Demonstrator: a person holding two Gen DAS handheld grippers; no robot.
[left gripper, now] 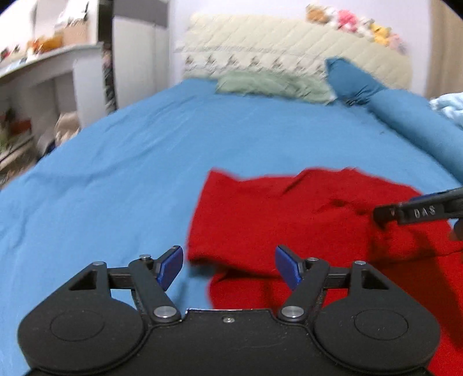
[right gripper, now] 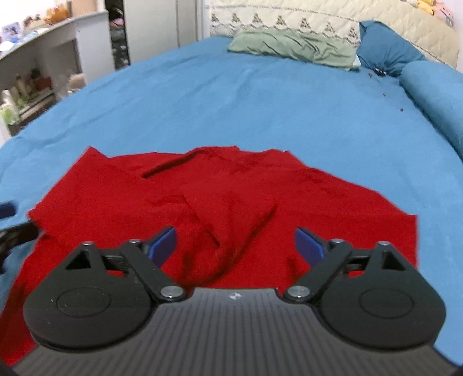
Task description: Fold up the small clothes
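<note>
1. The left gripper point(left gripper: 228, 267) has its blue-padded fingers point(left gripper: 170, 267) spread wide with nothing between them; they hover over the left edge of the red garment point(left gripper: 277, 219), one pad above bare sheet, the other above red cloth.
2. The right gripper point(right gripper: 235, 245) also has its fingers point(right gripper: 162, 244) spread apart and empty, poised above the near middle of the red garment point(right gripper: 202, 196), where the cloth bunches into a raised fold.
3. The garment lies rumpled on the blue bed sheet point(right gripper: 260, 101), near the foot of the bed (it may be a small shirt, though blur makes the shape hard to read).
4. In the left wrist view the right gripper's black finger point(left gripper: 416, 212) reaches in from the right edge, over the red cloth.
5. Farther off, a green pillow point(right gripper: 292, 46) and a dark blue pillow point(right gripper: 385, 49) rest against the quilted headboard point(right gripper: 318, 17), with a blue bolster point(right gripper: 434, 95) along the right side.
6. White shelves point(right gripper: 52, 49) stand left of the bed.
</note>
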